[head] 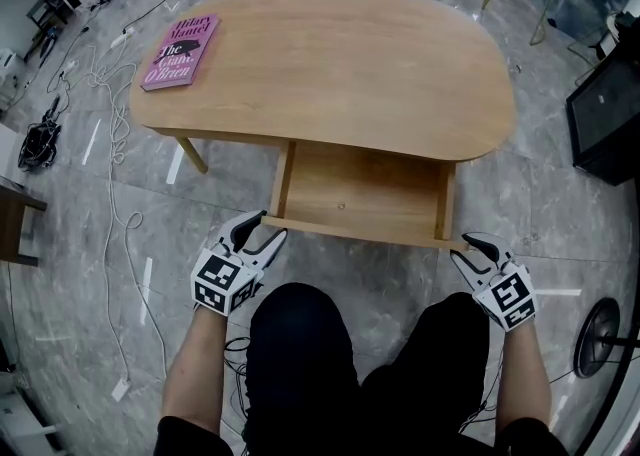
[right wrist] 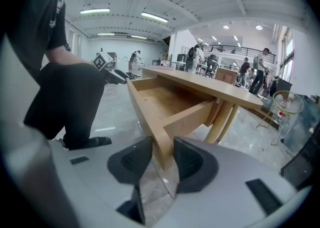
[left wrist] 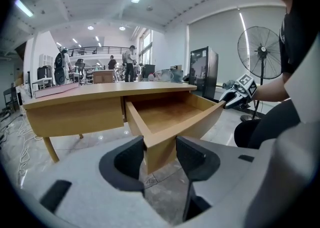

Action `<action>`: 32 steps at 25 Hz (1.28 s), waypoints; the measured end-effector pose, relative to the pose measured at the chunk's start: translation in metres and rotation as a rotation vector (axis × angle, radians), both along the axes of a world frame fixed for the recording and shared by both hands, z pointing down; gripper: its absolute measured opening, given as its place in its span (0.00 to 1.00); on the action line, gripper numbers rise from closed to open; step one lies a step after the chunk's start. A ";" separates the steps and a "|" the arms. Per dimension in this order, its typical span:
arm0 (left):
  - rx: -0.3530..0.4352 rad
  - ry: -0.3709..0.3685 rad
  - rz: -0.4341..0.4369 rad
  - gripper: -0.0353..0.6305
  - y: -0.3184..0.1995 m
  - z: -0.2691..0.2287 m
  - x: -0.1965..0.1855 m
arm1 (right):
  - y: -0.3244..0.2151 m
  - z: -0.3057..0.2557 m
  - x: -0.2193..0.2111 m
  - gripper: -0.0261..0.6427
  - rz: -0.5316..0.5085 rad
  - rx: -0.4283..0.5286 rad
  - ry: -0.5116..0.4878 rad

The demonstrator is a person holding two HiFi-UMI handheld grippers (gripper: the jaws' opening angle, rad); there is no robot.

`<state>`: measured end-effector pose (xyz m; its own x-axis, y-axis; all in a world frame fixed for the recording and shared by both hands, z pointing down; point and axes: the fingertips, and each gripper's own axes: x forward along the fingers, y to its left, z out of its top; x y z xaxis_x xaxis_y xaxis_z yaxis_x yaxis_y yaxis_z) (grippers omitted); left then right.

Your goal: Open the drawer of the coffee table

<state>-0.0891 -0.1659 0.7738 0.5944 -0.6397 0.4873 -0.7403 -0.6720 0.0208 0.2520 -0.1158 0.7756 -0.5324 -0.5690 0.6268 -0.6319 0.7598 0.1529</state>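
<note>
My left gripper point(head: 270, 226) and right gripper point(head: 463, 246) have jaws clamped on the drawer point(head: 360, 189) front's corners. I should pull both evenly, so it slides out straight.

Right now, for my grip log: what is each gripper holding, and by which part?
Both clamp the drawer by its front panel: left gripper on the left corner, right gripper on the right corner.

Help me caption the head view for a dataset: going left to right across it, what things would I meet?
Black cable bundle on the floor → pink paperback book → left gripper → open light wooden drawer → right gripper → black standing fan.
</note>
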 end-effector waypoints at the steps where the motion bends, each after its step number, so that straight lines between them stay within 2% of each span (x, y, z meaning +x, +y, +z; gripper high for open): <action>1: 0.002 0.003 0.000 0.36 0.001 0.000 0.000 | 0.001 0.001 0.000 0.25 0.000 -0.001 0.001; 8: -0.004 0.015 0.010 0.36 0.006 0.002 -0.002 | 0.004 0.003 0.000 0.24 -0.012 -0.005 0.011; 18: -0.047 0.065 -0.003 0.38 0.008 -0.001 -0.002 | 0.006 -0.005 0.001 0.26 0.004 -0.028 -0.060; 23: -0.059 0.038 0.003 0.36 0.009 -0.003 -0.004 | 0.008 -0.012 -0.002 0.25 -0.034 -0.006 -0.069; 32: -0.088 0.039 -0.018 0.36 0.009 -0.004 -0.002 | 0.009 -0.015 -0.001 0.24 -0.045 -0.011 -0.075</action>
<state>-0.0911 -0.1570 0.7703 0.6028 -0.6063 0.5187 -0.7497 -0.6529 0.1080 0.2509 -0.1069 0.7609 -0.6033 -0.5369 0.5898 -0.6063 0.7891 0.0981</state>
